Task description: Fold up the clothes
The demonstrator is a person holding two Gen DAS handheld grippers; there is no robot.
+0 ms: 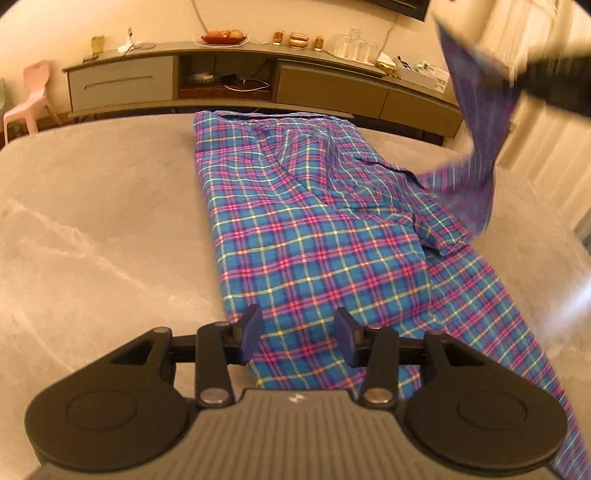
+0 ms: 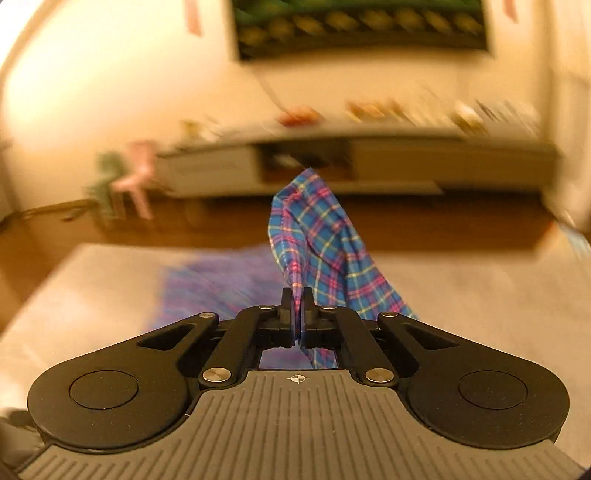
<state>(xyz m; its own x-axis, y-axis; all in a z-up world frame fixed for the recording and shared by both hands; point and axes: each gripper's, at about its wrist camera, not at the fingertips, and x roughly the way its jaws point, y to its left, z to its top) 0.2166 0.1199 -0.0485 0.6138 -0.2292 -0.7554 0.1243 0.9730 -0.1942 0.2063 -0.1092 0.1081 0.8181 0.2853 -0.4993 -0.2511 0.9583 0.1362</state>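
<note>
A blue, pink and yellow plaid shirt (image 1: 314, 229) lies lengthwise on a beige bed (image 1: 92, 221), partly folded. My left gripper (image 1: 298, 332) hovers over its near end, jaws partly apart with only flat cloth below them, not pinched. At the upper right a blurred dark shape, my right gripper (image 1: 554, 85), lifts a sleeve (image 1: 476, 122) off the bed. In the right wrist view my right gripper (image 2: 297, 295) is shut on that plaid sleeve (image 2: 317, 240), which stands up from between the pads and drapes down to the right.
A long low cabinet (image 1: 258, 81) stands beyond the bed, carrying a fruit bowl (image 1: 223, 36), jars and glasses (image 1: 352, 46). A pink plastic chair (image 1: 29, 99) sits at the far left. A dark picture (image 2: 362, 26) hangs on the wall.
</note>
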